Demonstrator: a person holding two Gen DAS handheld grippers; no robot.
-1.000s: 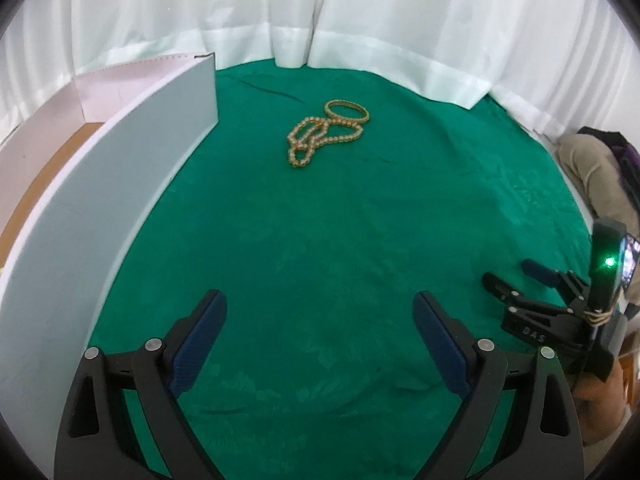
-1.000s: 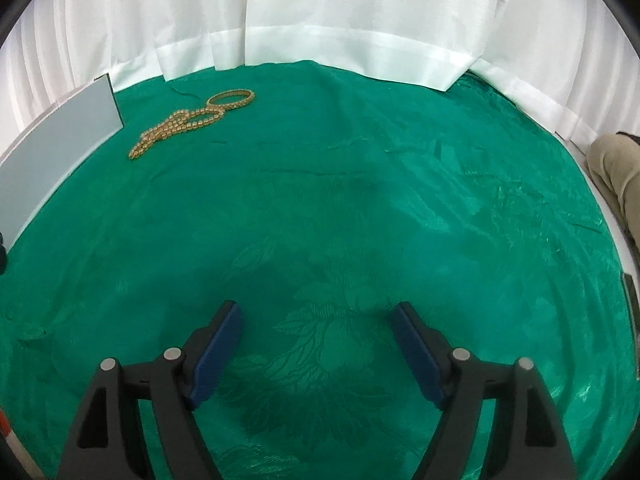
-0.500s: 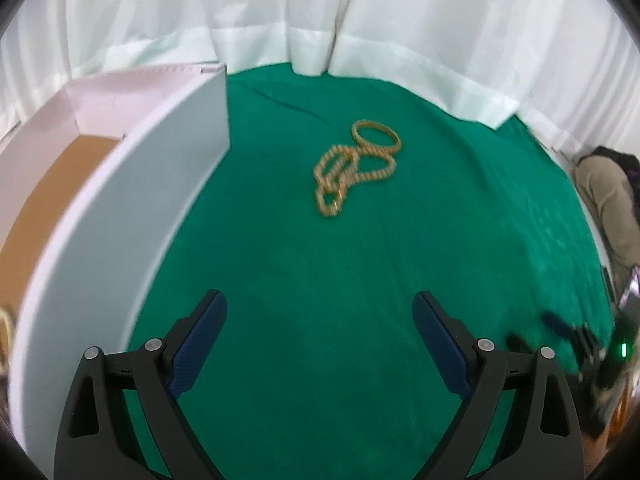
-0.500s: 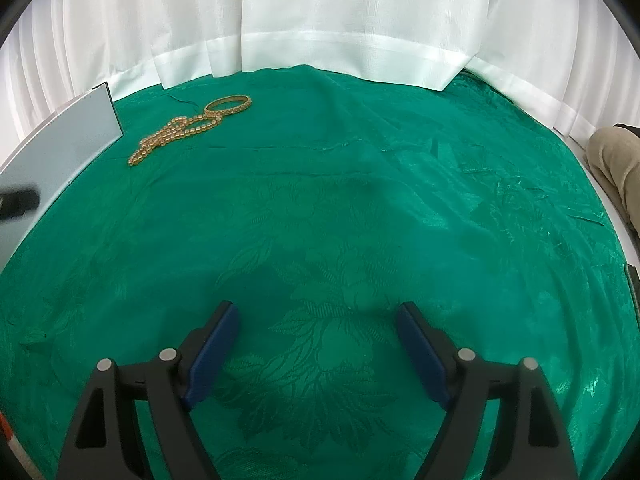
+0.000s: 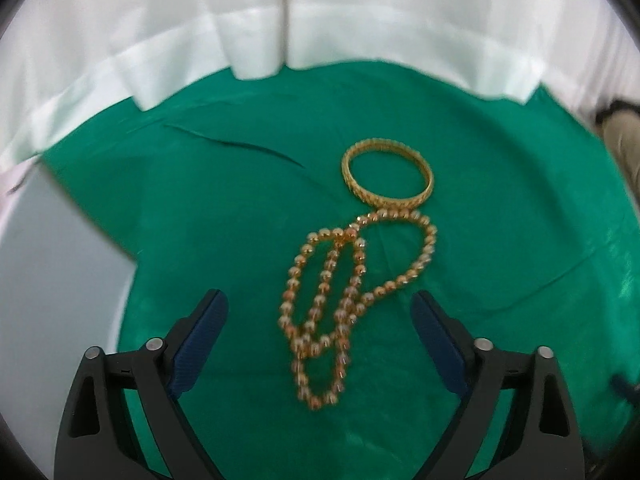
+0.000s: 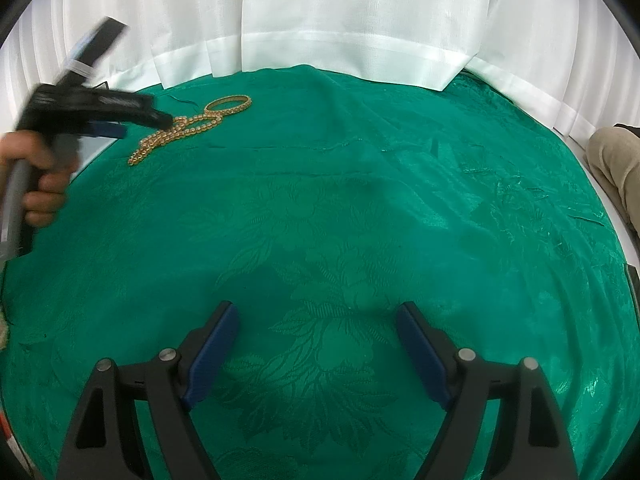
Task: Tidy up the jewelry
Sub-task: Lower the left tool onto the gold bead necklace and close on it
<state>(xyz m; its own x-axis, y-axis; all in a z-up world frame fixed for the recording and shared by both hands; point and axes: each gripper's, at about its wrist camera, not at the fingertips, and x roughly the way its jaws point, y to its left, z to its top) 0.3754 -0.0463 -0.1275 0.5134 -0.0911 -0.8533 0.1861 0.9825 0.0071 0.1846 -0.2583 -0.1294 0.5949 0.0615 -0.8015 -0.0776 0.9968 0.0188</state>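
Observation:
A gold bead necklace (image 5: 340, 292) lies looped on the green cloth, with a gold bangle (image 5: 387, 178) just beyond it. My left gripper (image 5: 320, 316) is open and empty, its blue pads either side of the necklace's near loops, just above it. The necklace (image 6: 176, 136) and bangle (image 6: 228, 104) also show far left in the right wrist view, with the left gripper (image 6: 140, 124) over the necklace's near end. My right gripper (image 6: 316, 344) is open and empty above bare cloth, far from the jewelry.
A white box wall (image 5: 60, 272) stands at the left of the necklace. White curtains (image 6: 360, 20) close the back of the green cloth (image 6: 360, 208). A person's leg in beige (image 6: 616, 160) is at the right edge.
My left gripper has moved forward to the necklace, which is now between its open pads. The right gripper has stayed almost still.

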